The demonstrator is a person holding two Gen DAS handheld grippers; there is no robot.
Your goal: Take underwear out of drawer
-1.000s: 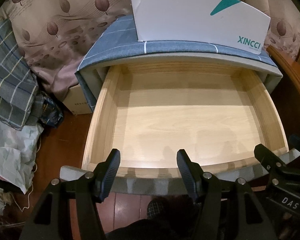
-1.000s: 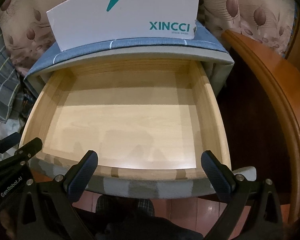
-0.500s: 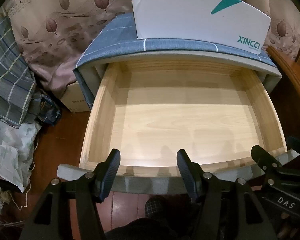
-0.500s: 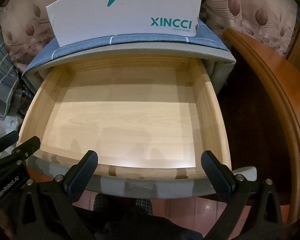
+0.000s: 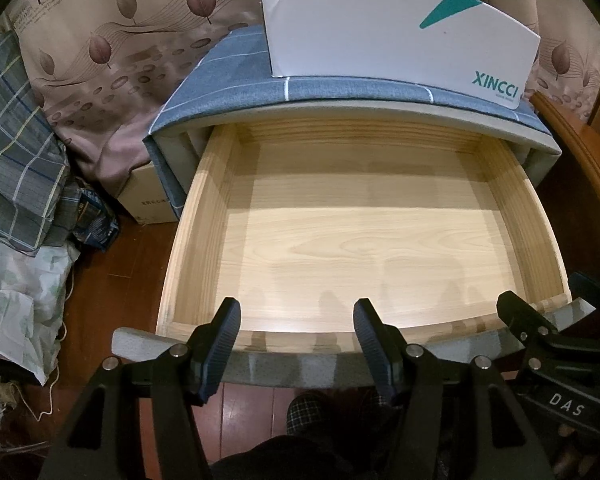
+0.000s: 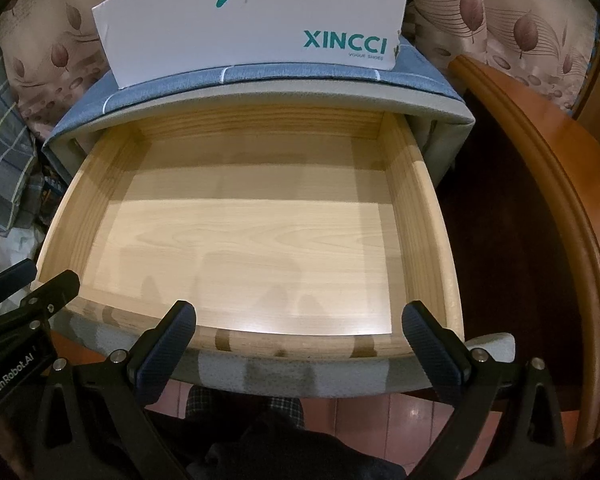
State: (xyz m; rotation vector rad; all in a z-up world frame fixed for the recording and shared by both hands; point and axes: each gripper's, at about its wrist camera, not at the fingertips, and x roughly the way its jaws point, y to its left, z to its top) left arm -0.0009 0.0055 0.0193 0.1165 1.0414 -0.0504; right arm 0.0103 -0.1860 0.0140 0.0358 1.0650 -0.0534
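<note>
A pale wooden drawer [image 5: 204, 216] stands pulled out of a nightstand with a blue checked cover [image 5: 236, 76]. Its floor is bare; I see no underwear in either view. The drawer also shows in the right wrist view [image 6: 428, 216]. My left gripper [image 5: 296, 320] is open and empty, held just in front of the drawer's front edge. My right gripper [image 6: 300, 324] is open wider and empty, also at the front edge. The right gripper's body shows at the right of the left wrist view [image 5: 540, 336].
A white XINCCI shoe box [image 5: 380, 28] stands on the nightstand. Plaid cloth [image 5: 16, 152], a cardboard box [image 5: 148, 196] and bags lie on the floor at the left. A curved wooden bed frame [image 6: 548, 184] runs along the right. A leaf-pattern curtain [image 5: 112, 40] hangs behind.
Both views have drifted slightly, so the drawer sits a little higher and closer in frame. Both grippers stay open and empty.
</note>
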